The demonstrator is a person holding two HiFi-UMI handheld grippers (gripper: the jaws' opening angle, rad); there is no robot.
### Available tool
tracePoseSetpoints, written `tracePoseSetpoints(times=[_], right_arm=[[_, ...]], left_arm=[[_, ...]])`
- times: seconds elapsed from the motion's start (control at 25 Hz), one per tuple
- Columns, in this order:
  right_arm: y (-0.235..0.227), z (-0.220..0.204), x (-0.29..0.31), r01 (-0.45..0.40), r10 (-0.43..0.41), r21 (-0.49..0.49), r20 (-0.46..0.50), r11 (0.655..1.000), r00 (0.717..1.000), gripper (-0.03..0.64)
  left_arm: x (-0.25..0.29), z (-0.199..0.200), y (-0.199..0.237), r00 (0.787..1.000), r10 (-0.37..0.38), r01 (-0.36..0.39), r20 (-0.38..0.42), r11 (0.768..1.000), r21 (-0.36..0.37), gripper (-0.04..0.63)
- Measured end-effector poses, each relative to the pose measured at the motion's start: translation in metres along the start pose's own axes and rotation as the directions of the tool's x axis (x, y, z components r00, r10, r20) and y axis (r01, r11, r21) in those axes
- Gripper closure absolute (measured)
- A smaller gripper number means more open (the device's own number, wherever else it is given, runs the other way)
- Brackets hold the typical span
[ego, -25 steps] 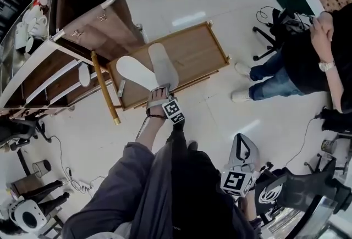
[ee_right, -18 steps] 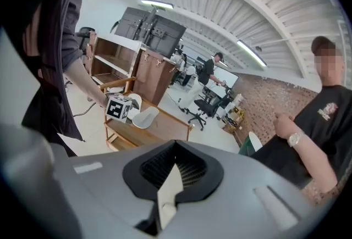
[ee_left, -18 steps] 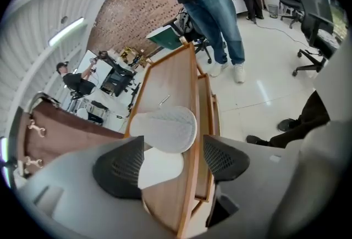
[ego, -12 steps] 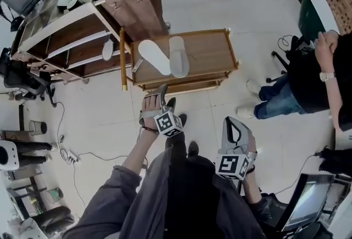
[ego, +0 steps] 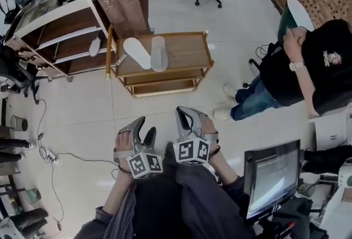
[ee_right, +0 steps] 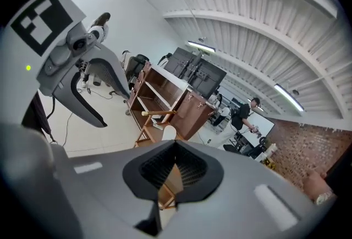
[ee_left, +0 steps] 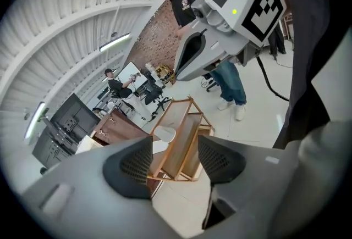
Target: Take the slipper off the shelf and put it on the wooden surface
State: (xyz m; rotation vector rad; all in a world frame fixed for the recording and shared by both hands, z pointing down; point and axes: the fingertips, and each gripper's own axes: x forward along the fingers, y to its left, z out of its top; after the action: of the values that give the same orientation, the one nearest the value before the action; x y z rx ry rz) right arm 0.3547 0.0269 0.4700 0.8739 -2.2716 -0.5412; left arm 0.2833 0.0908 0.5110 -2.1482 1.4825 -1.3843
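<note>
Pair of white flat slippers (ego: 158,54) lies side by side on the wooden trolley worktop (ego: 184,52); left tool (ego: 142,129) empty, jaws apart & closing, right tool (ego: 188,118) pinched together, empty, both well back

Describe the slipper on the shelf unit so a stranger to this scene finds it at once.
Find the white-framed shelf unit at the head view's upper left, next to the low wooden cart. A pale slipper lies alone at the shelf end nearest that cart; the other two slippers lie side by side on the cart's top.
</note>
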Motion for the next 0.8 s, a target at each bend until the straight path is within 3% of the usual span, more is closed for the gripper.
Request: tracePoseSetpoints(times=[0.8], right_arm=[[0.012,0.041,-0.023,0.036,-0.035,-0.042,0.026,0.998,0.999,0.617]], left_arm=[[-0.034,-0.007,0.014,0.998,0.06,-0.06,0.029,0.998,-0.004,0.336]])
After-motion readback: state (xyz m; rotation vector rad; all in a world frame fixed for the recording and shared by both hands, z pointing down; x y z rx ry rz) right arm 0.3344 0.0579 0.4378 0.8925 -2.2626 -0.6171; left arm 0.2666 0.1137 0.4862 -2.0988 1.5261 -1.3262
